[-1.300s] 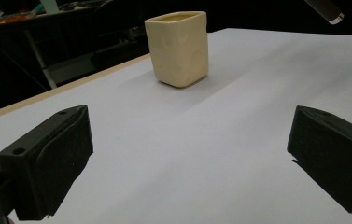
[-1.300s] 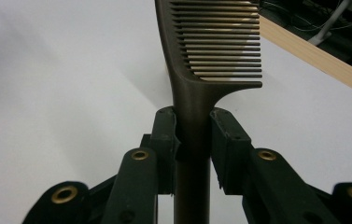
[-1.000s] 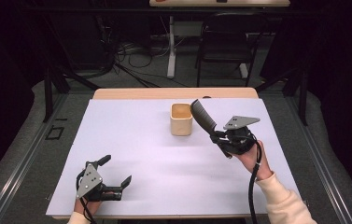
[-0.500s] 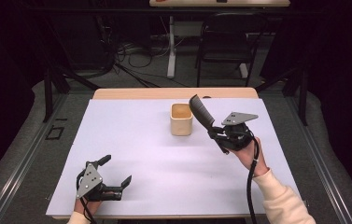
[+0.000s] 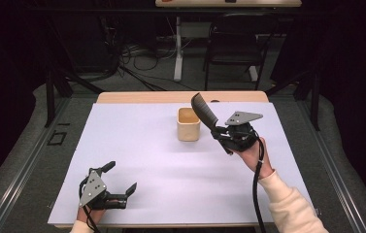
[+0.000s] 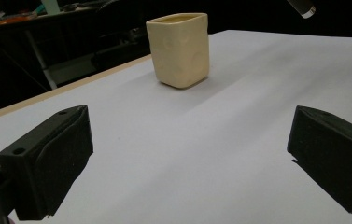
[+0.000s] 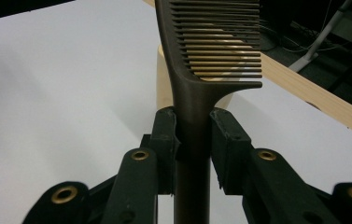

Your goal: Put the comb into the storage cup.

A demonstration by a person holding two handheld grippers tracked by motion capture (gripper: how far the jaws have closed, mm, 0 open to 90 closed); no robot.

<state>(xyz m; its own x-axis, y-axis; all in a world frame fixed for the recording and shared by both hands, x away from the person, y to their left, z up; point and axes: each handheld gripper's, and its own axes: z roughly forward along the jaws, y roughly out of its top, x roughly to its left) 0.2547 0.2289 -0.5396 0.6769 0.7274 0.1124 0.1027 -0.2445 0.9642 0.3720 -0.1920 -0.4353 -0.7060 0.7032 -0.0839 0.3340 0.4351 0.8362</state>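
Observation:
A dark brown comb [image 5: 204,110] [image 7: 208,56] is clamped by its handle in my right gripper [image 5: 219,132] [image 7: 193,140], teeth end raised and leaning toward a cream square cup [image 5: 189,124] [image 7: 164,84] just to its left on the white table cover. The cup [image 6: 179,49] stands upright and looks empty in the high view. My left gripper [image 5: 120,179] [image 6: 187,154] rests near the table's front left edge, jaws wide apart with nothing between them, pointing toward the cup.
The white cover [image 5: 141,145] spreads over the table, with a wooden strip [image 5: 146,97] along the far edge. A chair [image 5: 236,46] and cables lie on the floor beyond.
My right gripper has shifted slightly up and toward the cup with the comb. The left gripper has stayed put.

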